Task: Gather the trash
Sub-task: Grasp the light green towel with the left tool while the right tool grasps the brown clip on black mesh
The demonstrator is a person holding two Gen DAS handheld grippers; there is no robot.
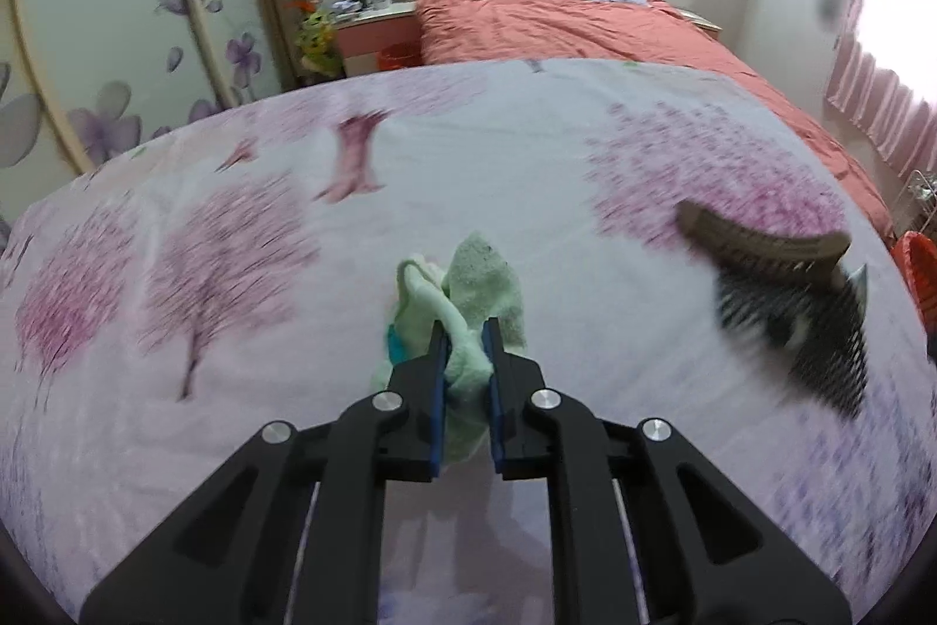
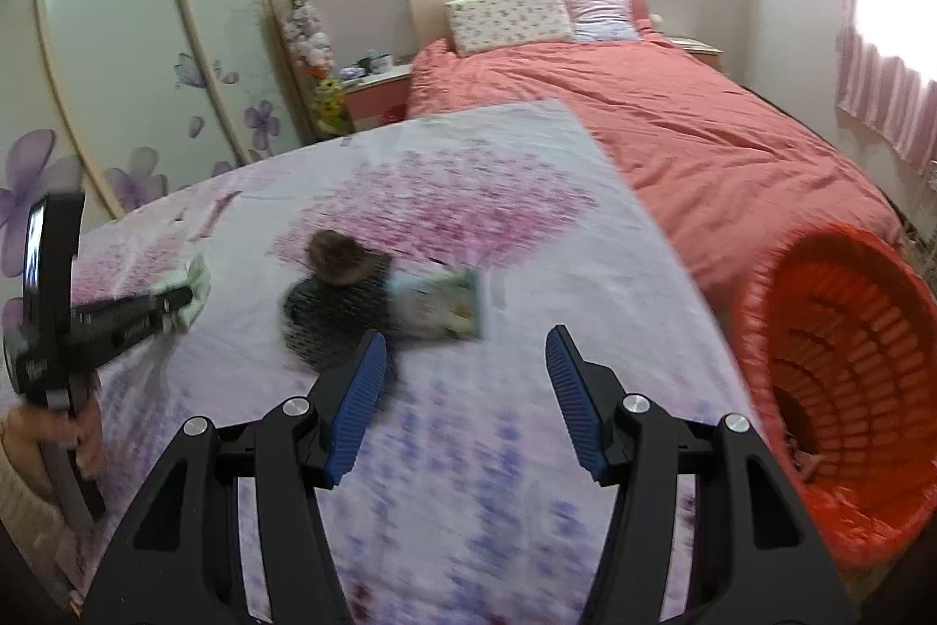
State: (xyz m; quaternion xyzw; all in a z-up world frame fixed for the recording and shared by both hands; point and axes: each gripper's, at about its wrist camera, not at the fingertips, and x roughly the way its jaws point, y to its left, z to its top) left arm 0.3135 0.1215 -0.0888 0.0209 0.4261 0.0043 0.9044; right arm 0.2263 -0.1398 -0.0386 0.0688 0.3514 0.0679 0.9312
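Note:
My left gripper (image 1: 465, 333) is shut on a crumpled pale green cloth (image 1: 486, 273), which bulges out beyond the blue pads just above the pink floral sheet (image 1: 468, 144). The right wrist view shows that gripper (image 2: 170, 303) at the far left with the cloth (image 2: 198, 282) at its tip. My right gripper (image 2: 467, 335) stands open over the sheet (image 2: 468, 449) with nothing between its fingers. Just beyond its left finger lies a blurred black mesh object with a brown part (image 2: 339, 308), seen from the left wrist at the right (image 1: 790, 308). A greenish printed packet (image 2: 442, 308) lies beside it.
A red slatted basket lined with a red bag (image 2: 849, 361) stands tilted at the right edge of the sheet; its rim (image 1: 916, 267) peeks into the left wrist view. A coral-covered bed (image 2: 703, 127) lies behind, a wardrobe (image 2: 129, 57) at the left.

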